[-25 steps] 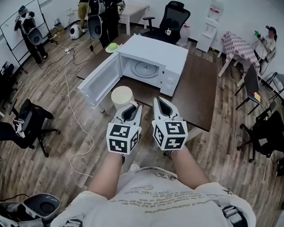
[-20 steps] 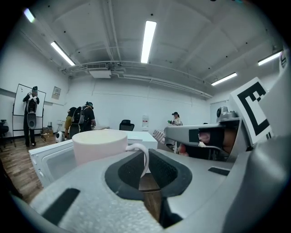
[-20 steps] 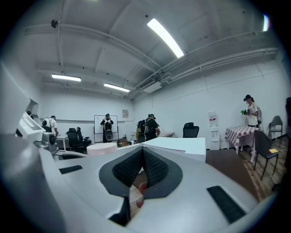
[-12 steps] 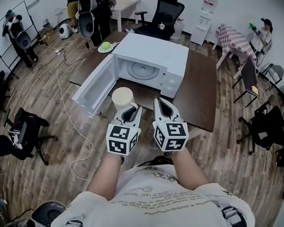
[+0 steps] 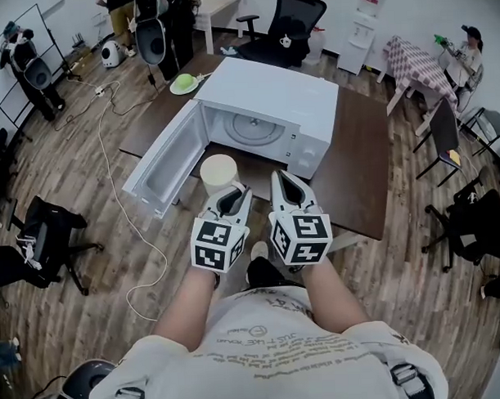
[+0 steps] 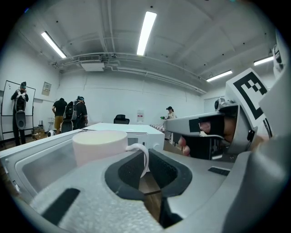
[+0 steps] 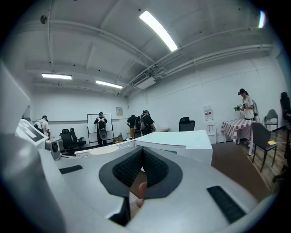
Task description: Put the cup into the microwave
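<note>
A cream cup [image 5: 219, 173] hangs in the air in front of the open white microwave [image 5: 272, 94]. My left gripper [image 5: 232, 192] is shut on its thin handle [image 6: 144, 156], and the cup body [image 6: 99, 145] stands upright just left of the jaws. The microwave's door [image 5: 161, 161] swings out to the left, and the cavity with its glass turntable [image 5: 254, 126] shows behind the cup. My right gripper [image 5: 284, 182] sits beside the left one, shut, with nothing between its pads [image 7: 142, 158]. In the right gripper view the cup's rim [image 7: 104, 149] shows at the left.
The microwave stands on a dark brown table [image 5: 357, 170]. A green dish [image 5: 183, 84] lies at the table's far left corner. Office chairs [image 5: 289, 25], standing people [image 5: 150, 26] and a white cable [image 5: 110, 183] on the wooden floor surround the table.
Both grippers and the cup keep their place in the head view. The microwave and table have shifted slightly nearer and to the right.
</note>
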A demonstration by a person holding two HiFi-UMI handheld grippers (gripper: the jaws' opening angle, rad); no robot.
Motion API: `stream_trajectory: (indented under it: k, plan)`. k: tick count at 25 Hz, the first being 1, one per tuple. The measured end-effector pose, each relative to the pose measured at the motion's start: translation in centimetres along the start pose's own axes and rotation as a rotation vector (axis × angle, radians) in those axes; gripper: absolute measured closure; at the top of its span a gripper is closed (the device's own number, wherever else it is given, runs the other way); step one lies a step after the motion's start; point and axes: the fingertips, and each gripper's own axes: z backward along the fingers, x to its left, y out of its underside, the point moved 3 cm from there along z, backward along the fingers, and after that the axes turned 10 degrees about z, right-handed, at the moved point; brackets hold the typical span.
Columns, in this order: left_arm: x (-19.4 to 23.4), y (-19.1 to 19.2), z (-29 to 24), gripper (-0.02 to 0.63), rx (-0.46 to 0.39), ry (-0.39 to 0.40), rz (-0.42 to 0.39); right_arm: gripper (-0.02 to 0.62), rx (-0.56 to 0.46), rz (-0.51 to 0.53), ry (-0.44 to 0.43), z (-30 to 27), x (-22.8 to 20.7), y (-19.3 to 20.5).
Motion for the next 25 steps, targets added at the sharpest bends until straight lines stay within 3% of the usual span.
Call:
stream_trajectory:
  k: [14,25]
  plan:
    - [5.4,0.7,-9.1,0.565,0.011,0.025,-0.052,0.583,0.054,0.012,-0.025,-9.0,-3.1,2.1]
    - [9.7,2.3,-16.4,0.566,-0.013,0.037,0.018,0.583,0.122,0.022,-0.058,-12.8,-4.9,4.8]
